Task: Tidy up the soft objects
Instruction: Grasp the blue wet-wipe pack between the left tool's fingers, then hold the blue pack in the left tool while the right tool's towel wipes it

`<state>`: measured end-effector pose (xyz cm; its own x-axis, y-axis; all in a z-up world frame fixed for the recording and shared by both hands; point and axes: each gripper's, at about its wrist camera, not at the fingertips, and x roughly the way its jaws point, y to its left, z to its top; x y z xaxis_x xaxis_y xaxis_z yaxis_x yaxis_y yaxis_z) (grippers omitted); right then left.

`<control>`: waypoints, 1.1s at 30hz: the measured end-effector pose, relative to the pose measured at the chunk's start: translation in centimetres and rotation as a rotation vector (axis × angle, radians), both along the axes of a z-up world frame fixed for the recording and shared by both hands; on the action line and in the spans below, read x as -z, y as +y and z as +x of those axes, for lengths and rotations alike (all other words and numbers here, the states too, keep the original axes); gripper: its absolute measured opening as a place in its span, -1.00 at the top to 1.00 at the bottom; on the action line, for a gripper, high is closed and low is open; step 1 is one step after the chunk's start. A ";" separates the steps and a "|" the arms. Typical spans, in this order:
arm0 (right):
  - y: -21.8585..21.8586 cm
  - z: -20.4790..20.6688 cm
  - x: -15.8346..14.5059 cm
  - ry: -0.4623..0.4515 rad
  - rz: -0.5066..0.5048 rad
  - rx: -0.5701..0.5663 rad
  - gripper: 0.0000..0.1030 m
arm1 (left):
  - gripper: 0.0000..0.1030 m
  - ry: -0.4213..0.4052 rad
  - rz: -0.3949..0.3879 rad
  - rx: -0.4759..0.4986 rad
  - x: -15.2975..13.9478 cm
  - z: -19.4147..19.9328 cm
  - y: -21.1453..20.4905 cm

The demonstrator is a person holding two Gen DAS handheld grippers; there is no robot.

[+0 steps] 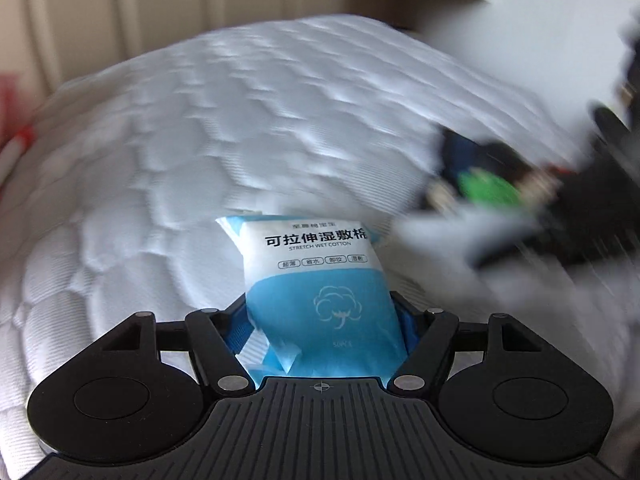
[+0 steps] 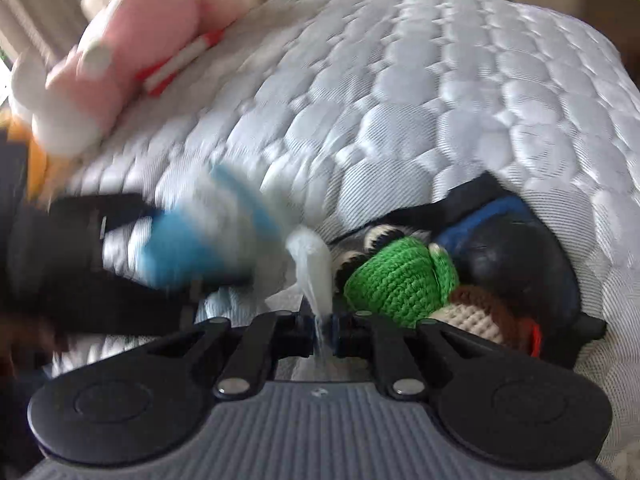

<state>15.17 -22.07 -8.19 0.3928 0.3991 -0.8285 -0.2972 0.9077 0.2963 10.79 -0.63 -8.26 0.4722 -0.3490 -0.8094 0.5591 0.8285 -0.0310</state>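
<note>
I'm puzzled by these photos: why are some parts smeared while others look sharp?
Left wrist view: the cotton pad packet in the left claw is crisp, while the quilted mattress and right claw smear. Right wrist view: the green crochet toy is sharp, the pink plush and blue packet blurred. Both bend at the edges.

Left gripper point(image 1: 320, 320): seen from its own wrist camera, fingers pointing forward and away from the lens, both black linkage arms angled inward. Jaws part-way closed, clamped on the lower half of a soft pack that stands upright between them. Blue finger pads point(image 1: 406, 320) pressed against the pack's two sides.

Right gripper point(image 2: 322, 326): linkage arms drawn close together, jaws nearly meeting, pinching a thin strip of clear plastic film. Blurred in the left wrist view at far right.

Left gripper body blurred at left in the right wrist view.
</note>
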 end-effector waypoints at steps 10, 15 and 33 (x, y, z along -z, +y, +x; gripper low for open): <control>-1.4 -0.8 -2.9 -0.041 0.285 0.021 0.83 | -0.84 -0.001 0.123 0.027 -0.7 -5.1 -3.4; 0.6 -1.9 -3.7 -0.083 0.338 -0.016 0.83 | -0.93 0.011 0.151 -0.033 -0.6 -5.8 -3.3; -1.5 -0.3 -4.5 -0.183 0.267 0.133 0.80 | -0.62 -0.072 0.090 0.134 0.5 -1.9 -2.7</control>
